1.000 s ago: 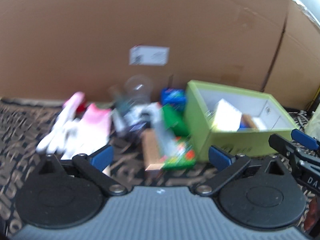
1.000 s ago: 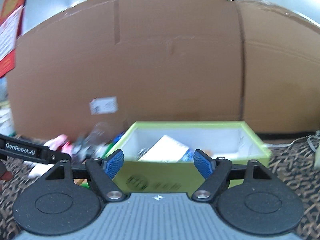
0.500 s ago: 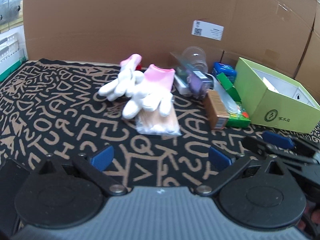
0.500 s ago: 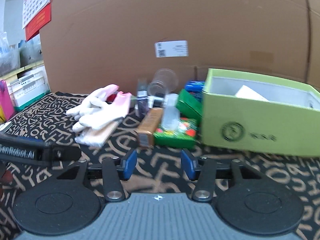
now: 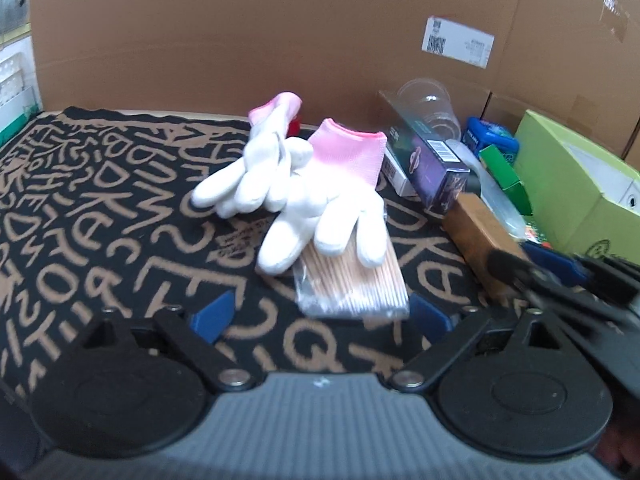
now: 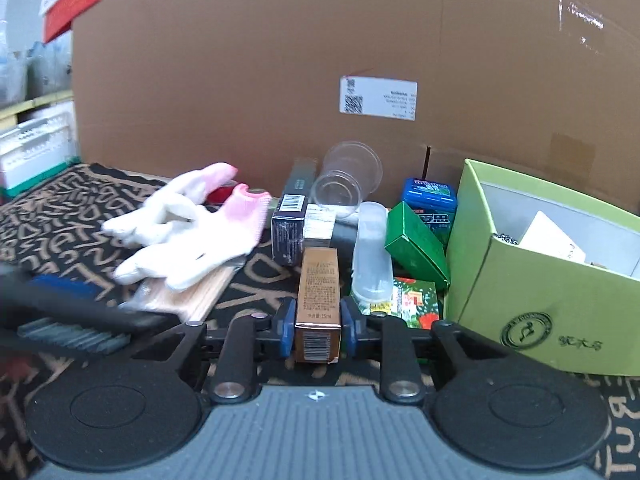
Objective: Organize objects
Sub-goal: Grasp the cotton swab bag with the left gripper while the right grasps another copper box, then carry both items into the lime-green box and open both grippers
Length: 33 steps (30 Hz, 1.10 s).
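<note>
A slim brown box lies on the lettered mat, and my right gripper is closing on its near end, both blue pads against its sides. The same box shows at the right of the left wrist view, with the right gripper's fingers on it. Two white gloves with pink cuffs rest on a clear pack of cotton swabs. My left gripper stands wide with its jaws closing slightly; the pack's near end lies between the tips, untouched. A lime-green open box stands at the right.
Behind the brown box lie a dark purple carton, clear plastic cups, a clear bottle, a green carton and a blue tin. A cardboard wall closes the back.
Both grippers swung away from the green box and sank toward the mat. The right jaws narrowed from wide to closed around the brown box. The left gripper came nearer the gloves and swab pack.
</note>
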Each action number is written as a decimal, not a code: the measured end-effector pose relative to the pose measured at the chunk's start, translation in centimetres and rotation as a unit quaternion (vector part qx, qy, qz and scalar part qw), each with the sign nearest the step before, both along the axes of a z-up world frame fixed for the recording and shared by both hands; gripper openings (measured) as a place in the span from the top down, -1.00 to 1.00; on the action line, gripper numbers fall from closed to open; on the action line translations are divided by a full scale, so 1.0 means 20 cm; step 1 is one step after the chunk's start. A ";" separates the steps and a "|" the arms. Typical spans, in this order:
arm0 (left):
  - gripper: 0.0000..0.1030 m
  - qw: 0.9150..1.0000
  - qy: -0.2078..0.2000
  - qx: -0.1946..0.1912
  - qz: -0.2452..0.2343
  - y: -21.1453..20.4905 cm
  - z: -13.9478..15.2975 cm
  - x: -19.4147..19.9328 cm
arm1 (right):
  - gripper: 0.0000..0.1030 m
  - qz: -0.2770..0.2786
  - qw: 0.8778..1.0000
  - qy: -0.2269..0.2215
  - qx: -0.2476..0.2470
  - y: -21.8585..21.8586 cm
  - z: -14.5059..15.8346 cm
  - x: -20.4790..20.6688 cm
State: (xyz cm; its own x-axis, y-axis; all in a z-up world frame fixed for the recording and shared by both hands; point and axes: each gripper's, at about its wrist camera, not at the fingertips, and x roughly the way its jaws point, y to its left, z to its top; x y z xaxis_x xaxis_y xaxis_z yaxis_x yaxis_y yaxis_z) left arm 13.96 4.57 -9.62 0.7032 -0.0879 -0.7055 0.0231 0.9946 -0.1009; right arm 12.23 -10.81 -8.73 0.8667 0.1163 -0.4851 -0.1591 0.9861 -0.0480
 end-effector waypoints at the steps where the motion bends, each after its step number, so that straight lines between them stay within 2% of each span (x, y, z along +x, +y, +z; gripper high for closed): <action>1: -0.71 1.000 -0.005 0.017 0.000 -0.02 -0.01 0.02 | 0.47 0.005 1.000 -0.003 0.001 -0.01 0.01 -0.04; 2: -0.67 1.000 -0.008 0.029 -0.004 -0.04 -0.01 0.03 | 0.47 0.008 1.000 -0.002 0.002 -0.03 0.01 -0.08; 3: -0.52 0.999 -0.012 0.035 -0.008 -0.06 -0.01 0.04 | 0.47 0.010 1.000 0.001 0.003 -0.04 0.01 -0.12; 5: -0.10 0.999 -0.015 0.031 -0.024 -0.08 0.00 0.05 | 0.47 0.015 1.000 0.008 0.011 -0.08 0.02 -0.21; 6: 0.25 0.999 -0.016 0.027 -0.034 -0.09 0.01 0.04 | 0.47 0.017 1.000 0.013 0.020 -0.11 0.02 -0.25; 7: 0.49 0.999 -0.015 0.027 -0.043 -0.10 0.02 0.03 | 0.47 0.018 0.999 0.017 0.026 -0.13 0.02 -0.29; 8: 0.52 0.998 -0.016 0.029 -0.053 -0.11 0.02 0.02 | 0.47 0.019 0.999 0.021 0.033 -0.15 0.02 -0.33; 11: 0.55 0.996 -0.016 0.037 -0.082 -0.12 0.02 -0.08 | 0.47 0.022 0.997 0.037 0.061 -0.22 0.02 -0.43; 14: 0.56 0.992 -0.001 0.018 -0.124 -0.05 0.04 -0.23 | 0.47 0.032 0.994 0.059 0.088 -0.28 0.01 -0.52; 16: 0.51 0.988 0.009 0.011 -0.154 -0.02 0.05 -0.33 | 0.47 0.040 0.993 0.065 0.086 -0.30 0.02 -0.57; 19: 0.23 0.988 0.002 0.037 -0.152 -0.01 0.07 -0.41 | 0.45 0.041 0.994 0.062 0.074 -0.29 0.02 -0.59; 20: -0.01 0.988 -0.004 0.049 -0.144 -0.01 0.07 -0.40 | 0.45 0.041 0.995 0.059 0.072 -0.29 0.02 -0.58; 21: -0.15 0.989 -0.009 0.058 -0.133 -0.01 0.07 -0.39 | 0.45 0.039 0.995 0.058 0.069 -0.28 0.02 -0.57; 22: -0.15 0.990 -0.006 0.055 -0.126 0.00 0.07 -0.36 | 0.44 0.037 0.995 0.057 0.067 -0.27 0.02 -0.57; 25: -0.15 0.993 0.022 0.020 -0.118 0.02 0.05 -0.28 | 0.27 0.027 0.996 0.056 0.063 -0.26 0.01 -0.55; 27: -0.19 0.992 0.018 0.025 -0.126 -0.01 0.06 -0.27 | 0.11 0.020 0.997 0.055 0.059 -0.26 0.01 -0.55; 28: -0.33 0.990 0.014 0.029 -0.135 -0.03 0.06 -0.28 | 0.04 0.017 0.997 0.053 0.057 -0.26 0.01 -0.55; 30: -0.47 0.987 0.005 0.040 -0.154 -0.09 0.06 -0.29 | 0.04 0.015 0.997 0.051 0.052 -0.26 0.01 -0.54; 32: -0.35 0.985 0.001 0.064 -0.162 -0.14 0.06 -0.29 | 0.04 0.014 0.997 0.051 0.050 -0.26 0.01 -0.53; 33: 0.08 0.983 0.006 0.069 -0.168 -0.15 0.05 -0.28 | 0.04 0.015 0.997 0.050 0.048 -0.25 0.01 -0.52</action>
